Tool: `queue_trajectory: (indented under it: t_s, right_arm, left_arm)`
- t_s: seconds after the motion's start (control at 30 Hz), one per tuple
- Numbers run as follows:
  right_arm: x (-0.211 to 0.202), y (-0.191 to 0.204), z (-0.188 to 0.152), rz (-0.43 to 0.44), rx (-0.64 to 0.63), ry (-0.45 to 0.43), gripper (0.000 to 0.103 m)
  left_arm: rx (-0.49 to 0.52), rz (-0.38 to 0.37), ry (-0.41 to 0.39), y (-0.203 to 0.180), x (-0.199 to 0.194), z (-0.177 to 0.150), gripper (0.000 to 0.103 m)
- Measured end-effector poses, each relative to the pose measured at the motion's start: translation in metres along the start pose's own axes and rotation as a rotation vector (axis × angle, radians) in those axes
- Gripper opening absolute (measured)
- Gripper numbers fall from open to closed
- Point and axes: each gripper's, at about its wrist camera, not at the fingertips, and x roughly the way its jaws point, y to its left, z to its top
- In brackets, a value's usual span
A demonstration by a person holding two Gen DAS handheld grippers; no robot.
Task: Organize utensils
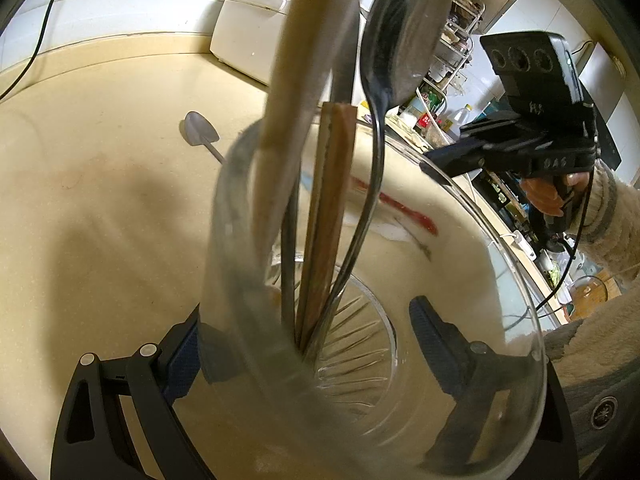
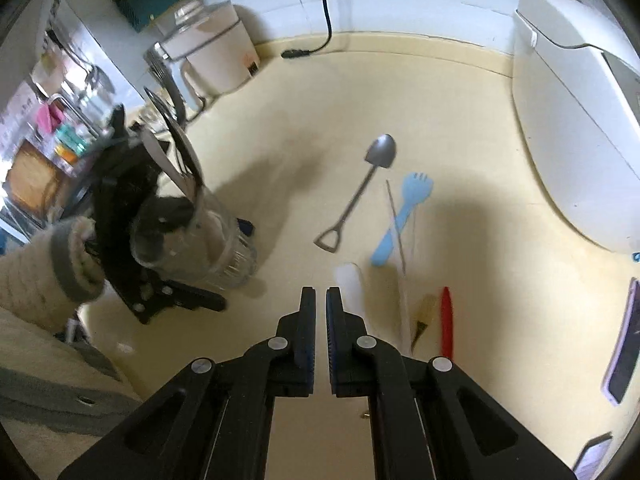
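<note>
My left gripper (image 1: 308, 312) is shut on a clear glass jar (image 1: 360, 352), one finger on each side of its wall. A metal spoon (image 1: 404, 28), brown chopsticks (image 1: 328, 200) and a pale wooden handle (image 1: 296, 100) stand in the jar. In the right wrist view my right gripper (image 2: 320, 296) hangs over the counter, shut, with nothing between its pads. The jar (image 2: 208, 240) stands to its left. Ahead of it lie a shovel-shaped spoon (image 2: 360, 192), a blue spork (image 2: 404, 212), a thin metal stick (image 2: 396, 228), a white piece (image 2: 352, 288) and a red utensil (image 2: 447, 320).
A large white appliance (image 2: 580, 120) fills the right side of the beige counter (image 2: 280, 120). A white kettle (image 2: 216, 56) and a black cable plug (image 2: 296, 54) sit at the back. A phone (image 2: 624, 344) lies near the right edge. A fuzzy sleeve (image 2: 36, 272) holds the left gripper.
</note>
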Motion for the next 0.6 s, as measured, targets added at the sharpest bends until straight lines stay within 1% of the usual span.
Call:
queue_trajectory:
  t_s: [0.1, 0.2, 0.27, 0.3, 0.4, 0.43, 0.47, 0.53, 0.6]
  right_arm:
    - [0.02, 0.002, -0.002, -0.029, -0.035, 0.055, 0.006]
    - [0.044, 0.004, -0.002, -0.093, -0.078, 0.111, 0.013]
    - [0.059, 0.004, 0.001, -0.141, -0.101, 0.143, 0.013]
    - [0.064, 0.005, 0.003, -0.155, -0.115, 0.152, 0.014]
    - [0.081, 0.011, 0.009, -0.191, -0.171, 0.192, 0.02]
    - [0.087, 0.013, 0.01, -0.21, -0.197, 0.215, 0.02]
    - [0.09, 0.015, 0.01, -0.218, -0.214, 0.227, 0.02]
    - [0.09, 0.019, 0.01, -0.223, -0.249, 0.224, 0.024]
    - [0.09, 0.02, 0.01, -0.217, -0.261, 0.223, 0.024]
  left_arm:
    - [0.0, 0.0, 0.0, 0.0, 0.001, 0.0, 0.094]
    - [-0.002, -0.002, 0.0, -0.001, 0.001, 0.0, 0.094]
    - [-0.004, -0.006, -0.002, 0.002, -0.001, 0.0, 0.094]
    - [-0.005, -0.006, -0.002, 0.002, -0.001, -0.001, 0.094]
    - [-0.004, -0.005, -0.002, 0.003, -0.002, -0.001, 0.094]
    - [-0.004, -0.006, -0.002, 0.004, -0.003, -0.001, 0.094]
    - [-0.005, -0.006, -0.002, 0.004, -0.003, -0.001, 0.094]
    - [-0.003, -0.005, -0.001, 0.004, -0.003, -0.001, 0.094]
    - [-0.002, -0.003, -0.001, 0.004, -0.003, 0.0, 0.094]
